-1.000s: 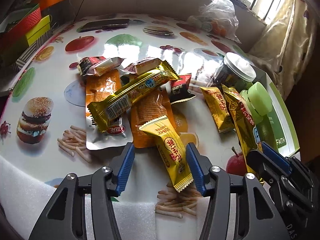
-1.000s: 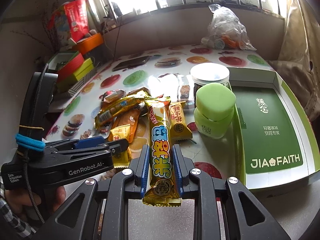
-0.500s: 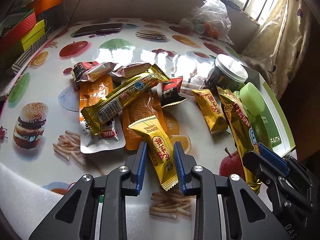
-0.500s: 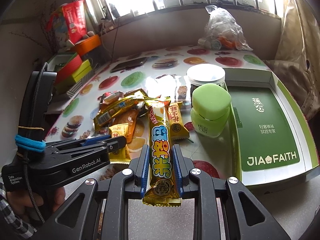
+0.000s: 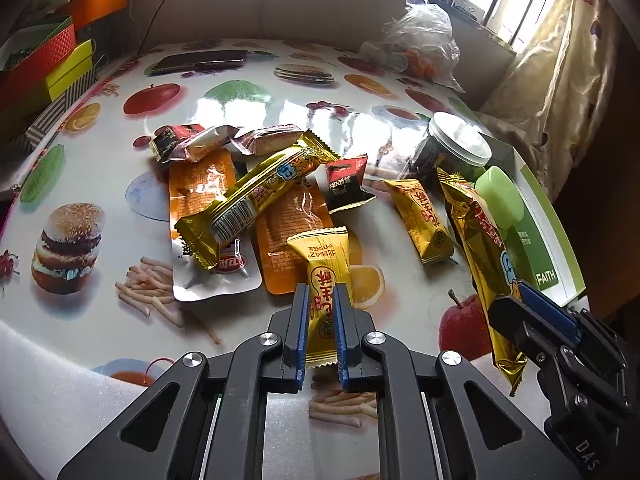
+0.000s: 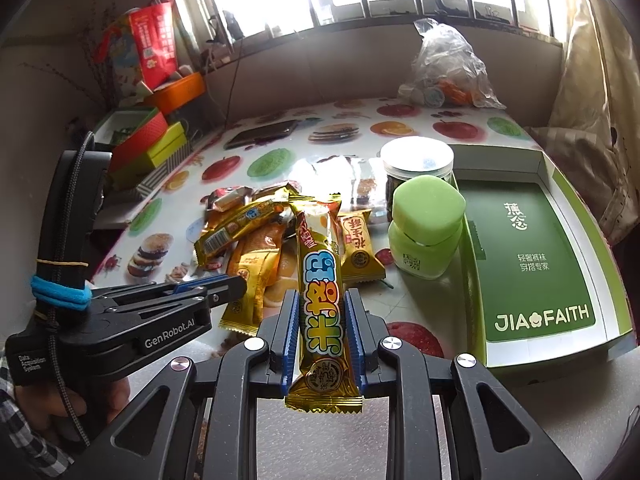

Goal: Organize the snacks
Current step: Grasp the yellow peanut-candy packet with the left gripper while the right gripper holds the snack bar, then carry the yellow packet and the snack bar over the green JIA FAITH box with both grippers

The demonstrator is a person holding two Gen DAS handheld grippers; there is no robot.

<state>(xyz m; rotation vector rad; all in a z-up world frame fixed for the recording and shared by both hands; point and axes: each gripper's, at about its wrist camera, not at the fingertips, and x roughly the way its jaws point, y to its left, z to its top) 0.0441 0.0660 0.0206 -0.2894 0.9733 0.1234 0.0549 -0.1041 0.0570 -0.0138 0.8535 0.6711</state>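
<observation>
Left gripper point(image 5: 320, 312): I read it as clamped on the small yellow packet point(image 5: 326, 276), blue pads pressed to both of the wrapper's long sides.
Small yellow packet: near edge of the snack pile; its far end rests on the orange pouch point(image 5: 288, 224), its near end passes back between the pads.
Right gripper point(image 6: 322, 320): clenched on the long gold bar point(image 6: 322, 280), gripped at the lower half, the bar pointing away from my lens and its crimped tail hanging out behind the pads.
Long gold bar, position: I see it raised off the tablecloth point(image 6: 280, 160), just left of the green-lidded jar point(image 6: 426, 226).
Pile: a second gold bar point(image 5: 256, 200) lies slantwise across the orange pouch; a black-and-red sachet point(image 5: 346, 178) sits just beyond; another yellow packet point(image 5: 420, 220) lies apart to the right.
Tray: green box lid point(image 6: 536, 248) at the table's right side, printed JIA FAITH, touching or just beside the green-lidded jar; I cannot tell which.
Background: clear jar with white lid point(image 6: 416, 160) behind the green one; plastic bag point(image 6: 448, 68) by the wall.
</observation>
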